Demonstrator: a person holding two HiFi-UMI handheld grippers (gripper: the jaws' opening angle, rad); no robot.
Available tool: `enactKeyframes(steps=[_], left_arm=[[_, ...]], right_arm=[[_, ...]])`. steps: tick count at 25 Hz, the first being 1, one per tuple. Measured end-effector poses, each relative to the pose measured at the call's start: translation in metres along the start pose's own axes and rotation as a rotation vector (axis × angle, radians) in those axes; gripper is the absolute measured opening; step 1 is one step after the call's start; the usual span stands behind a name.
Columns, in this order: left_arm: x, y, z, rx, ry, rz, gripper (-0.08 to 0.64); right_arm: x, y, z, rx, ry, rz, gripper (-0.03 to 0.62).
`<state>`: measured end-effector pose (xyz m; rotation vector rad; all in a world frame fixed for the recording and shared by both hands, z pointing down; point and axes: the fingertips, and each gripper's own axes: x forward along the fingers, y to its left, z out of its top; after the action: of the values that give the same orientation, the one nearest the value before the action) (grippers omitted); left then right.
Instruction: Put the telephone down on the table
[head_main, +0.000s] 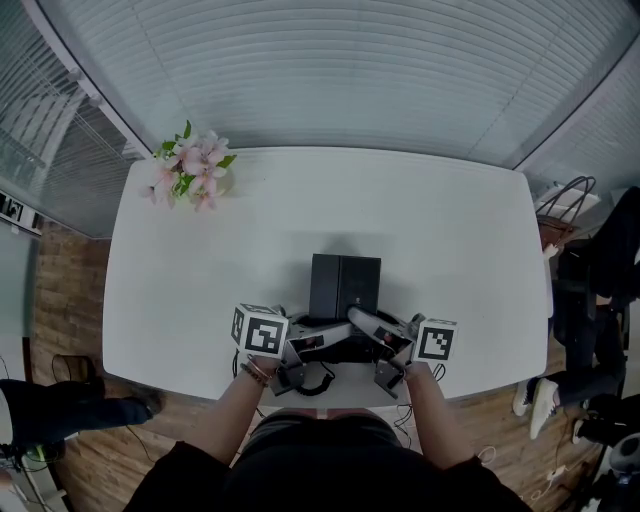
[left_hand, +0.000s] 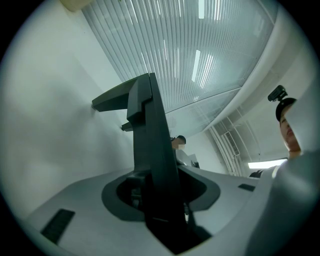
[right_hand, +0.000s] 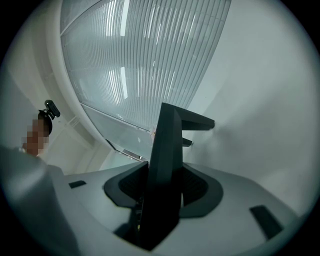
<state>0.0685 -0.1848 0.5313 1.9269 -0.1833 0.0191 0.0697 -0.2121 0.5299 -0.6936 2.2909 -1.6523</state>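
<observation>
Black boxy telephone (head_main: 345, 286) on white table (head_main: 450, 230)

A white table (head_main: 420, 230) fills the frame's middle, with pink flowers (head_main: 190, 170) at its upper-left corner. Pale slatted blinds (head_main: 330, 70) span the top. Wooden floor (head_main: 60, 290) shows at both sides, where a person's legs (head_main: 60, 410) stand lower left.

A white table with rounded corners (head_main: 460, 250) is shown. A bunch of pink flowers with green leaves (head_main: 192, 168) is laid at its far left corner; a black box-shaped telephone (head_main: 345, 287) is set near the front edge.
</observation>
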Motion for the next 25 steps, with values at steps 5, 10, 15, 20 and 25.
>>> enactKeyframes(steps=[5, 10, 15, 20, 25], left_arm=[[-0.001, 0.001, 0.001, 0.0, -0.008, 0.004, 0.192], [-0.003, 0.002, 0.002, 0.013, -0.013, 0.049, 0.213], [-0.01, 0.003, 0.002, 0.035, -0.018, 0.09, 0.272], [-0.017, 0.005, 0.008, 0.064, -0.049, 0.109, 0.295], [-0.017, 0.005, 0.007, 0.098, -0.052, 0.148, 0.293]], right_arm=[[0.006, 0.01, -0.001, 0.03, -0.007, 0.049, 0.179], [0.005, 0.012, -0.001, 0.075, -0.014, 0.07, 0.181], [0.005, 0.013, -0.005, 0.128, -0.026, 0.114, 0.169], [0.002, 0.009, -0.004, 0.121, -0.028, 0.109, 0.166], [0.001, 0.01, -0.007, 0.086, -0.007, 0.085, 0.172]])
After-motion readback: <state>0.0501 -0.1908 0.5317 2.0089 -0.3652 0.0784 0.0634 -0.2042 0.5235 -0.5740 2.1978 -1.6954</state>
